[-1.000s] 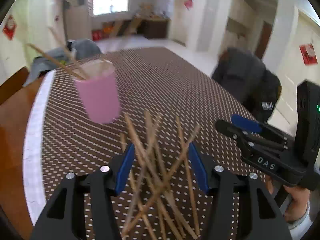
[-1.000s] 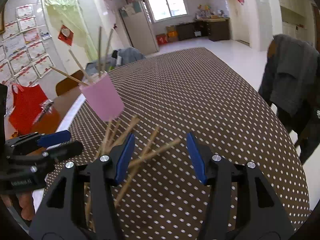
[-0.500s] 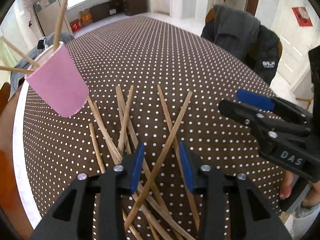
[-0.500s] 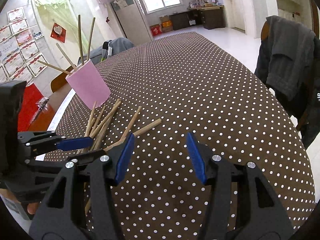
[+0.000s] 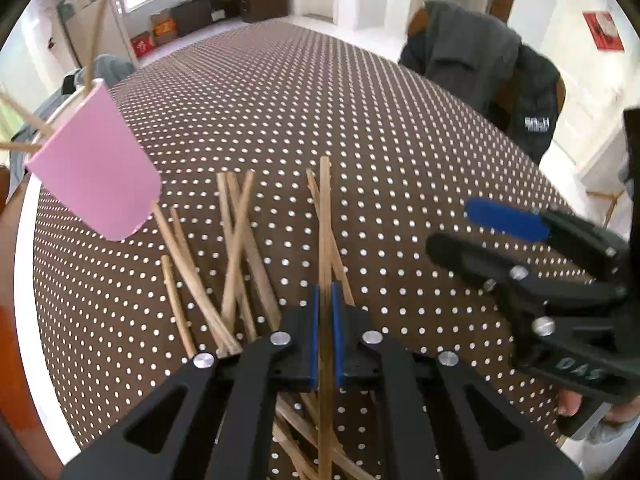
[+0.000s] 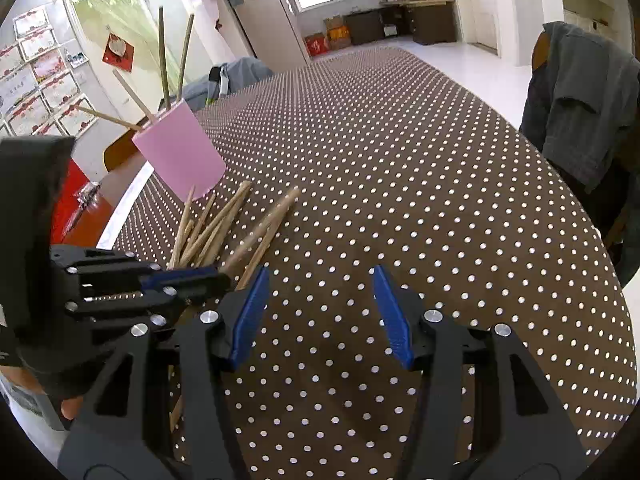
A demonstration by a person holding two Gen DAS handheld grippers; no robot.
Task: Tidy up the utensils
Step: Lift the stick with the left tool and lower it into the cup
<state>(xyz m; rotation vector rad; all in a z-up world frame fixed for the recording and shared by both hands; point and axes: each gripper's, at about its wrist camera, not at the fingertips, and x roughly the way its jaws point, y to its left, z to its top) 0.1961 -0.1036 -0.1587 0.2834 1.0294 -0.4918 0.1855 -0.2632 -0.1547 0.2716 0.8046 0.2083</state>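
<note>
Left claw (image 5: pixel 325 308) is pinching one chopstick (image 5: pixel 325 216), its jaws just finished closing on it, right over the loose pile (image 5: pixel 236 256) lying on the dotted table (image 5: pixel 360 128) beside the pink cup (image 5: pixel 94 176). Right claw (image 6: pixel 320 312) is hanging open, gripping nothing.

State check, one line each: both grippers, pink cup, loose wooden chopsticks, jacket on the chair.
Left gripper: jaws just closed, shut on one wooden chopstick.
Right gripper: open, nothing between the pads.
Pink cup: upright, four chopsticks inside.
Loose wooden chopsticks: crossed pile on the dotted tablecloth.
Grey jacket: draped over the chair.
</note>
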